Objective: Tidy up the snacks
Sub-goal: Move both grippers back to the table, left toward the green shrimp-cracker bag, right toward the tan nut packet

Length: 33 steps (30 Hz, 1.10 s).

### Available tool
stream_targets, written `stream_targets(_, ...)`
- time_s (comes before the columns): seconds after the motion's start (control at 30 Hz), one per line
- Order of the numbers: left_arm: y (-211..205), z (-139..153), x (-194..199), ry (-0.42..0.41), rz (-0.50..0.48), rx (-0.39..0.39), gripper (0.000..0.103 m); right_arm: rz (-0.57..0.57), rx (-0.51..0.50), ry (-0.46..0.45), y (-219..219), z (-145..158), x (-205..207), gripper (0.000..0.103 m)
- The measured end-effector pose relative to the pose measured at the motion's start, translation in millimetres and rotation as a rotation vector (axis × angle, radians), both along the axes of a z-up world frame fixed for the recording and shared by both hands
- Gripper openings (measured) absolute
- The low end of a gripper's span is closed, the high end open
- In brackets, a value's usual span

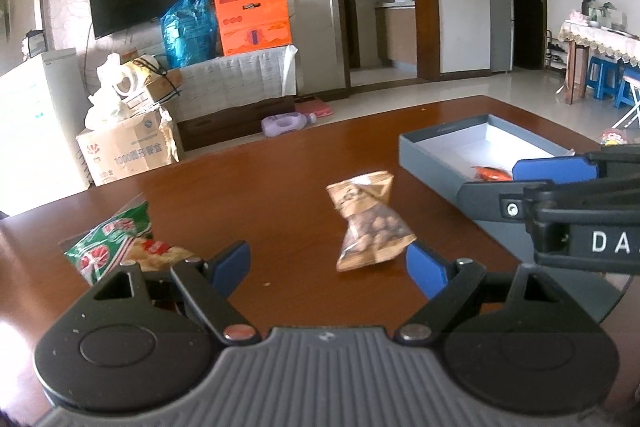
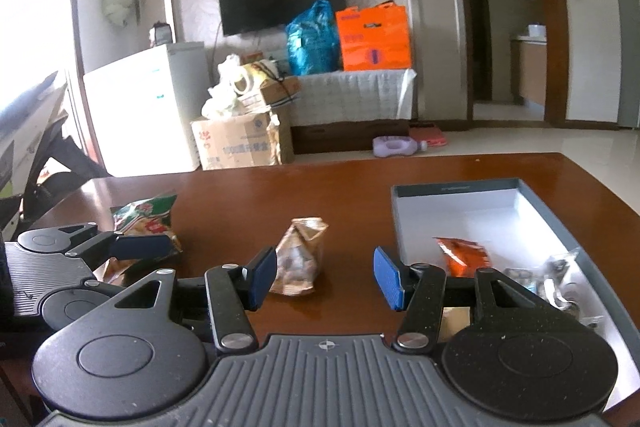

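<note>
Both grippers hovering over the table (image 1: 280, 167), jaws apart, gripping nothing. Left gripper (image 1: 326, 267) standing wide — brown snack packet (image 1: 370, 223) lying just ahead, toward its right pad. Right gripper (image 2: 325, 277) about half open — same packet just ahead, near its left pad. Green packet (image 1: 116, 239) sitting left, grey box (image 2: 472, 215) right, orange packet (image 2: 464, 255) inside.
</note>
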<state>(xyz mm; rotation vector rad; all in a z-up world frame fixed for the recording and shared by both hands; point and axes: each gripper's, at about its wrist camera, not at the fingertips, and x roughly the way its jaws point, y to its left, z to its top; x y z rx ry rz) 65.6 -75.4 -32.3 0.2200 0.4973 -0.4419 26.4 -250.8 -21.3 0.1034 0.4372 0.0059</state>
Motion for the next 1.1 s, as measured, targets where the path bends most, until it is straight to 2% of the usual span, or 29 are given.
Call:
stream_targets(0.17,17.5,-1.7,2.3,0.019,0.033,-0.008,0.086,0.019,-0.004,0.036,13.3,-4.6,8.5,0.055)
stream_targets(0.3,29.5,-4.8,3.1,0.020,0.048,0.013,0.086,0.029,-0.007,0.074,24.3,-11.3,16.9,0.056)
stream_targets(0.63,73.6,-10.0,5.6,0.029,0.101,0.019,0.086,0.024,-0.029,0.111,39.8,-19.7,25.0,0.057)
stream_targets(0.83,103.6,-10.2,8.2,0.025,0.153,0.017,0.086,0.024,-0.039,0.106,50.3,-23.4,32.2,0.060)
stream_targets(1.1,121.0,-12.2,20.2,0.035,0.236,0.006,0.086,0.026,-0.034,0.096,62.0,-25.1,41.0,0.060)
